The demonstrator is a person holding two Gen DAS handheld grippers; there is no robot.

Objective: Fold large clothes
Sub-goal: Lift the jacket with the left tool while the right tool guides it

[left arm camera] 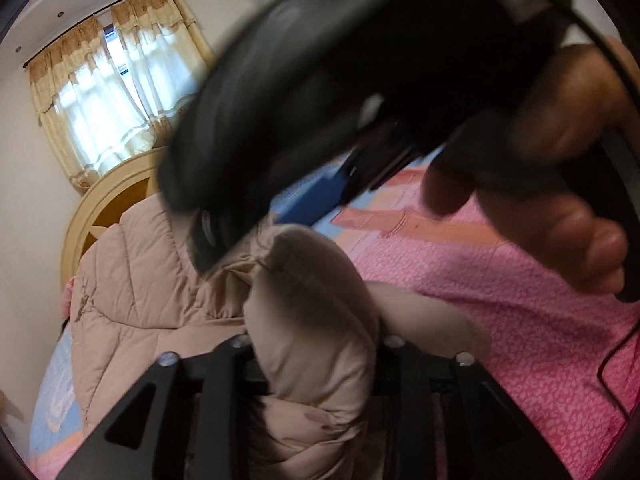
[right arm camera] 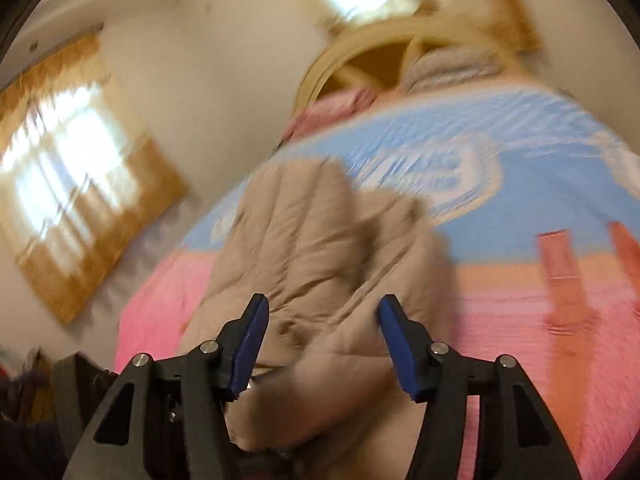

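Note:
A beige quilted puffer jacket [left arm camera: 132, 280] lies spread on the bed. In the left wrist view a thick fold of it bulges up between the jaws of my left gripper [left arm camera: 316, 340] and hides both pads, so I cannot see whether they press it. A hand [left arm camera: 560, 160] carries my right gripper across the top of that view, blurred and very close; one blue pad [left arm camera: 316, 196] shows. In the right wrist view my right gripper [right arm camera: 324, 308] stands open over the jacket [right arm camera: 304, 240], with a blurred fold lying low between its blue pads [right arm camera: 252, 336].
The bed carries a pink, orange and blue cover [left arm camera: 500, 300] [right arm camera: 520, 320]. A round wooden headboard [left arm camera: 104, 208] [right arm camera: 360, 52] stands at the far end under curtained windows [left arm camera: 112, 92]. A black cable [left arm camera: 612, 360] hangs at the right edge.

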